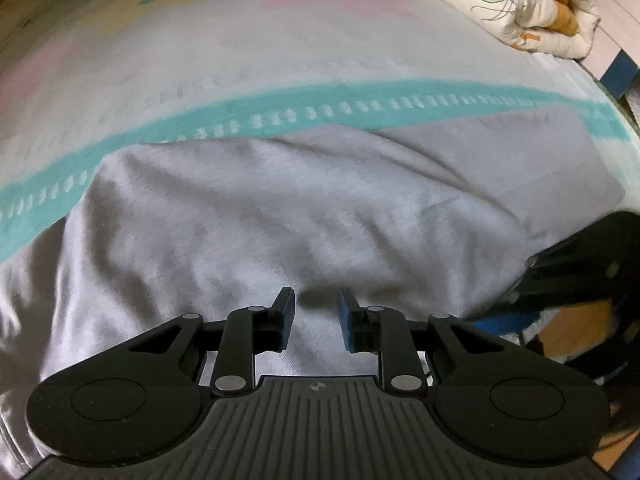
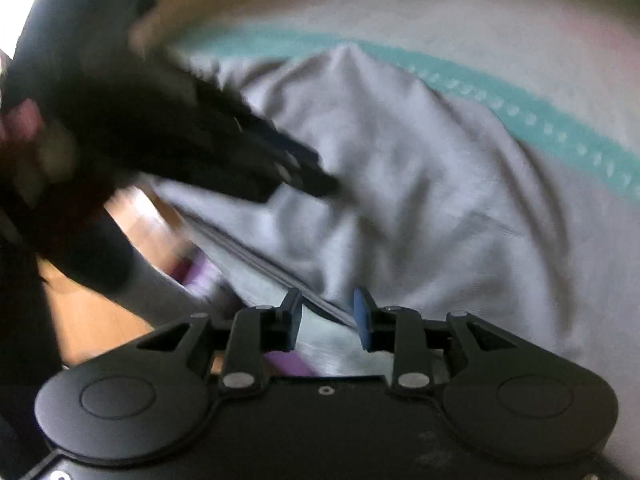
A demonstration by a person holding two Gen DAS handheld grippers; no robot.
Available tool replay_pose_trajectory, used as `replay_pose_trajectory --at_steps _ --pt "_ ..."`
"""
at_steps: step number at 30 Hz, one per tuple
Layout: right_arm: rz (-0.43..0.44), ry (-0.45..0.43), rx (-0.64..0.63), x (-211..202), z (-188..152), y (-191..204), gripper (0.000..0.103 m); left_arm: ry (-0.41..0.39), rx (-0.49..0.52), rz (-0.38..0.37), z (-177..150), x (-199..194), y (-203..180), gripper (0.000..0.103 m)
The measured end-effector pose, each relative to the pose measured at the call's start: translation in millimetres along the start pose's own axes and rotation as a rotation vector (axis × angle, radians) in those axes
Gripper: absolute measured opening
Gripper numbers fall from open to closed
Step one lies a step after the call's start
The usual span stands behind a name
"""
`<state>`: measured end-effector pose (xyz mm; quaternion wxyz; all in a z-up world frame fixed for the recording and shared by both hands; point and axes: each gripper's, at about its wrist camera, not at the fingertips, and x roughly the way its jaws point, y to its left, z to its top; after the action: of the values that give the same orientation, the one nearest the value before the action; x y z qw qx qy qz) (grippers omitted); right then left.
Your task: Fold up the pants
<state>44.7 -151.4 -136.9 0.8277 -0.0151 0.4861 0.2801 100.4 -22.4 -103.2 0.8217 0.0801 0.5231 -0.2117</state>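
Observation:
Light grey pants (image 1: 304,208) lie crumpled on a bed sheet with a teal stripe (image 1: 360,100). My left gripper (image 1: 316,312) is open and empty, its fingers low over the near part of the pants. The right gripper shows at the right edge of the left wrist view (image 1: 576,272). In the right wrist view the pants (image 2: 400,184) fill the middle. My right gripper (image 2: 327,316) is open over the near edge of the pants, with nothing between its fingers. The left gripper (image 2: 304,176), blurred, reaches in from the left over the fabric.
A folded patterned quilt (image 1: 520,4) lies at the far right of the bed. The bed edge and wooden floor (image 1: 576,328) show at the right. In the right wrist view the floor (image 2: 104,320) and a purple item (image 2: 288,362) lie below the bed edge.

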Motion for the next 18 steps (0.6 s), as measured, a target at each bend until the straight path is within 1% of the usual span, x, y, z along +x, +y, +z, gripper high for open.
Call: replay_pose_trajectory --at_steps 1,3,4,5,7,8,10,11,13,14,15,16,17,18 --pt "0.008 -0.031 0.045 -8 2 -8 0.029 0.002 0.006 0.003 0 0 0 0.023" --pt "-0.046 -0.102 0.103 -22 7 -25 0.030 0.017 0.012 0.001 -1 3 -1 0.023" --pt "-0.074 -0.142 0.143 -29 9 -37 0.031 0.040 0.019 -0.006 -3 7 -2 0.023" --pt "-0.095 -0.178 0.199 -35 10 -49 0.031 0.066 0.035 -0.008 -5 12 -5 0.023" --pt "-0.148 -0.228 0.306 -41 12 -73 0.031 0.060 0.100 0.018 -12 11 -14 0.023" --pt "-0.202 -0.247 0.315 -43 13 -80 0.031 0.064 0.124 0.018 -15 11 -18 0.023" --pt "-0.308 -0.229 0.290 -40 18 -84 0.029 0.062 0.147 0.016 -20 11 -21 0.023" --pt "-0.326 -0.202 0.285 -36 20 -85 0.028 0.060 0.155 0.015 -22 11 -22 0.023" --pt "-0.313 -0.167 0.269 -27 20 -84 0.026 0.061 0.151 0.005 -24 10 -21 0.023" --pt "-0.333 -0.150 0.250 -21 21 -82 0.025 0.062 0.141 -0.001 -24 10 -19 0.023" --pt "-0.392 -0.128 0.228 -11 21 -82 0.024 0.063 0.133 -0.008 -24 11 -19 0.023" --pt "-0.458 -0.112 0.219 -8 23 -94 0.017 0.064 0.129 -0.016 -24 10 -15 0.023" --pt "-0.511 -0.135 0.211 -6 24 -101 0.015 0.065 0.126 -0.022 -25 10 -14 0.023" --pt "-0.545 -0.166 0.216 -7 27 -108 0.013 0.068 0.123 -0.027 -26 9 -13 0.023"
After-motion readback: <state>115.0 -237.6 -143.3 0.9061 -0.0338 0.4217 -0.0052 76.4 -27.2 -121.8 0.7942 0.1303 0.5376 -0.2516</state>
